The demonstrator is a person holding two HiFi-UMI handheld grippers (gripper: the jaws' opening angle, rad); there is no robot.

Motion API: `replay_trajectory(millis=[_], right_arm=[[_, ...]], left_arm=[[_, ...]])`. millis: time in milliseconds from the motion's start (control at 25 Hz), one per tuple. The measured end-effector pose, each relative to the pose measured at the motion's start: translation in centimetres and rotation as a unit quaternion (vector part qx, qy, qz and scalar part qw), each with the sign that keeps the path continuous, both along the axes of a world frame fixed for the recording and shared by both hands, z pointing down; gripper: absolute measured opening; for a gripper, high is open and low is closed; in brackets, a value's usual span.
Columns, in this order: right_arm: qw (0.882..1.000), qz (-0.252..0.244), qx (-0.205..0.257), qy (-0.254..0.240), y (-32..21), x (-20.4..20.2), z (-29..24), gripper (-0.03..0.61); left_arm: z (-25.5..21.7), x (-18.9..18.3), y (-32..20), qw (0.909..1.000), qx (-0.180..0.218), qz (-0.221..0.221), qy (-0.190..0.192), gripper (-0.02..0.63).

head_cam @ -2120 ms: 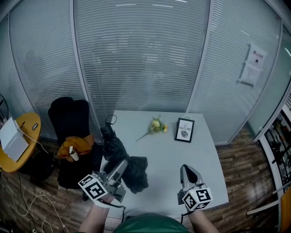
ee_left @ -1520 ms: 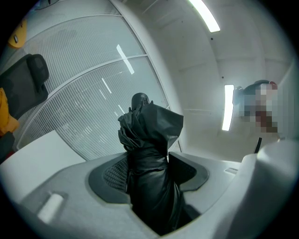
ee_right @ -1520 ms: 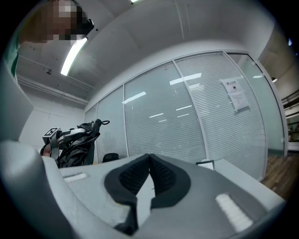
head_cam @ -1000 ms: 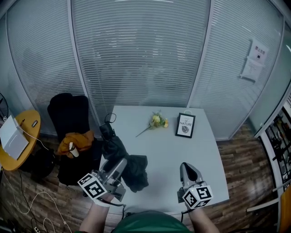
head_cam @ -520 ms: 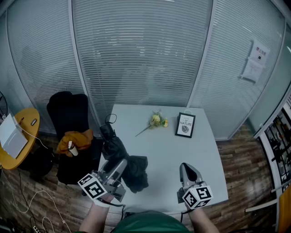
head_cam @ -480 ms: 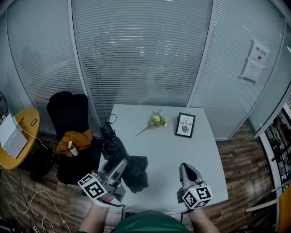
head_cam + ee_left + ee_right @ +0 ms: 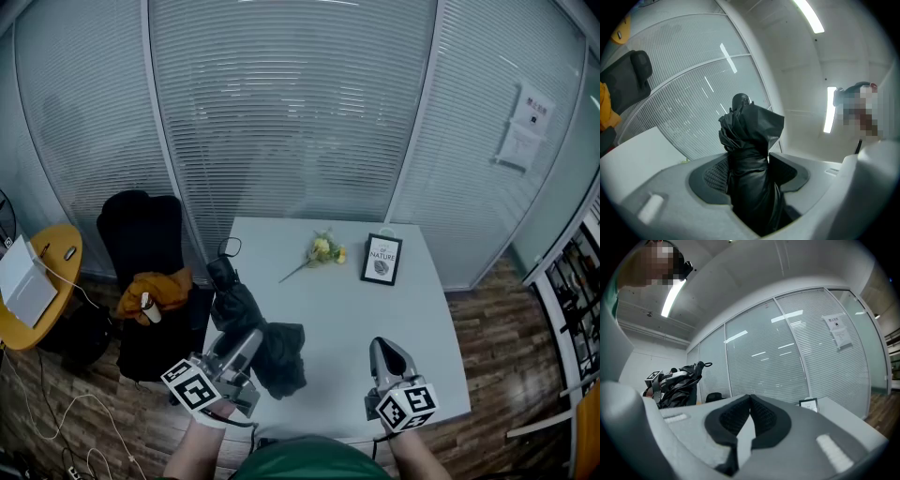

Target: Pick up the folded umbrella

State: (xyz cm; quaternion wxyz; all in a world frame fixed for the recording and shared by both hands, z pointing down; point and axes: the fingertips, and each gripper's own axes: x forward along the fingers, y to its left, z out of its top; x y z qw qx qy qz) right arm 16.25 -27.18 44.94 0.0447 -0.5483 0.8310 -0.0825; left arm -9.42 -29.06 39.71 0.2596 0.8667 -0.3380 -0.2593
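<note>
The black folded umbrella (image 7: 246,319) is held off the white table (image 7: 375,328) at its left side, handle and wrist loop pointing away from me. My left gripper (image 7: 251,339) is shut on it, and in the left gripper view the umbrella (image 7: 751,154) fills the gap between both pads, its crumpled canopy sticking out past the tips. My right gripper (image 7: 386,354) hovers over the table's near right part with its jaws shut on nothing; its pads (image 7: 761,416) meet at the tips. The right gripper view also catches the umbrella (image 7: 679,385) and left gripper far left.
A framed picture (image 7: 382,260) and a small bunch of yellow flowers (image 7: 322,251) stand at the table's far side. A black chair (image 7: 141,272) with an orange cloth sits left of the table, a yellow round table (image 7: 37,291) beyond it. Glass walls with blinds enclose the room.
</note>
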Motion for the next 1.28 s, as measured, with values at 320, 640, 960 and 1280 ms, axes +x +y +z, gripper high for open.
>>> replay_trajectory(millis=[320,640,960,1280], right_arm=[[1.0,-0.002,0.003,0.002,0.4,-0.1,-0.1,0.003],[1.0,-0.004,0.0,0.003,0.5,-0.2,0.1,0.003],[1.0,-0.003,-0.001,0.007,0.6,-0.4,0.1,0.003],[1.0,-0.012,-0.004,0.016,0.7,-1.0,0.3,0.003]], left_arm=[[0.1,-0.1,0.3,1.0,-0.001,0.0,0.004,0.268],[0.3,-0.1,0.4,1.0,-0.004,0.004,0.004,0.268],[0.5,-0.2,0.4,1.0,-0.007,0.006,0.003,0.268],[1.1,-0.7,0.4,0.9999,-0.01,0.005,0.01,0.268]])
